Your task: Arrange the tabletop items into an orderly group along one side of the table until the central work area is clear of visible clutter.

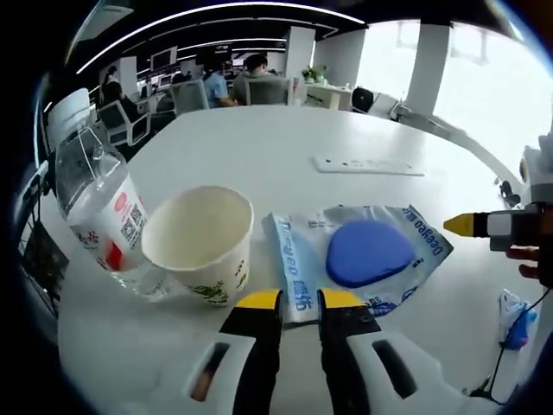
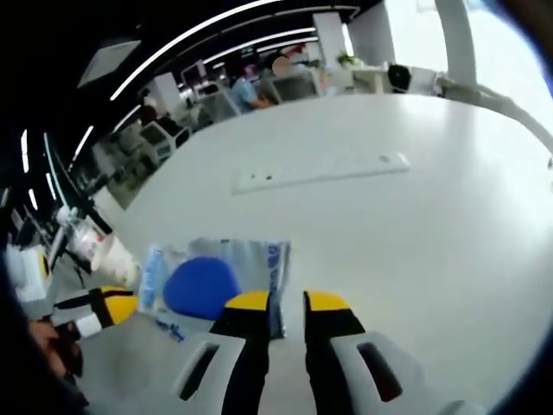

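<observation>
Left gripper view looks along the left gripper point(image 1: 299, 299), whose yellow-tipped jaws stand nearly closed with an edge of a clear plastic packet point(image 1: 363, 251) pinched between them. The packet, printed in blue and holding a blue oval pad point(image 1: 370, 252), lies flat on the white table point(image 1: 285, 138) near its close edge. Just beside it stands an empty paper cup point(image 1: 203, 242), touching a tilted plastic bottle point(image 1: 97, 207). A white power strip point(image 1: 369, 164) lies well apart, toward the table's middle. In the right gripper view, the right gripper point(image 2: 285, 301) has its jaws narrowly parted at the packet's corner; I cannot tell whether it grips.
</observation>
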`<state>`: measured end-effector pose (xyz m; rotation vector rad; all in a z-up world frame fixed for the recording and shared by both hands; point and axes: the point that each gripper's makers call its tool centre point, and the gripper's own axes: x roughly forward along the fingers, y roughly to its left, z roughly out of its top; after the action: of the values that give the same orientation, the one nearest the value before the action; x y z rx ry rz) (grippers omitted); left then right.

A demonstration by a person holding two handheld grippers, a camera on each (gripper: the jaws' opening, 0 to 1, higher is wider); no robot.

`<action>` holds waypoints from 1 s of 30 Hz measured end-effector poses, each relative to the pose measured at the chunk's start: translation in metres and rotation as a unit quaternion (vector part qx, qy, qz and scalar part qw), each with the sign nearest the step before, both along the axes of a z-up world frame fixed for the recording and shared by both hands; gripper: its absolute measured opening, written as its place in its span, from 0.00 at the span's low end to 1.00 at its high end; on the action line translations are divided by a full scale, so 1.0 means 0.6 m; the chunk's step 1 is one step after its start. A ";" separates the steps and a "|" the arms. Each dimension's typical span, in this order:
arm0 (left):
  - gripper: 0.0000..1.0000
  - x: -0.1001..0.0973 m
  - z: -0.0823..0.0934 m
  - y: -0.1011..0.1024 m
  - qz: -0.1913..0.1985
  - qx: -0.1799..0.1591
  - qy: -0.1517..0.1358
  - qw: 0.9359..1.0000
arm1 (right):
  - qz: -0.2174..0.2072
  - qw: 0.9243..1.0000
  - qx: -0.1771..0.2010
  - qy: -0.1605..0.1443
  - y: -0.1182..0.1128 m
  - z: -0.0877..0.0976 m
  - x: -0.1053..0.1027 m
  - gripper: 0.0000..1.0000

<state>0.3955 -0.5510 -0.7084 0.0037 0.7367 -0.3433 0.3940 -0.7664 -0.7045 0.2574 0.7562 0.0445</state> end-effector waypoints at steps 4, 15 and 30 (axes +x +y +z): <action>0.15 -0.020 -0.004 0.006 0.002 -0.001 0.002 1.000 | -0.009 1.000 0.003 0.004 -0.006 -0.002 -0.021 0.11; 0.16 -0.060 -0.003 0.019 0.012 -0.018 0.004 1.000 | -0.010 1.000 -0.008 0.011 -0.006 -0.007 -0.084 0.13; 0.17 -0.118 -0.004 0.000 -0.003 -0.028 0.008 1.000 | -0.008 1.000 -0.015 0.012 -0.003 -0.004 -0.159 0.17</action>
<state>0.3250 -0.5511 -0.7107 -0.0493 0.7435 -0.3696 0.2984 -0.7679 -0.7070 0.2352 0.7772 0.0149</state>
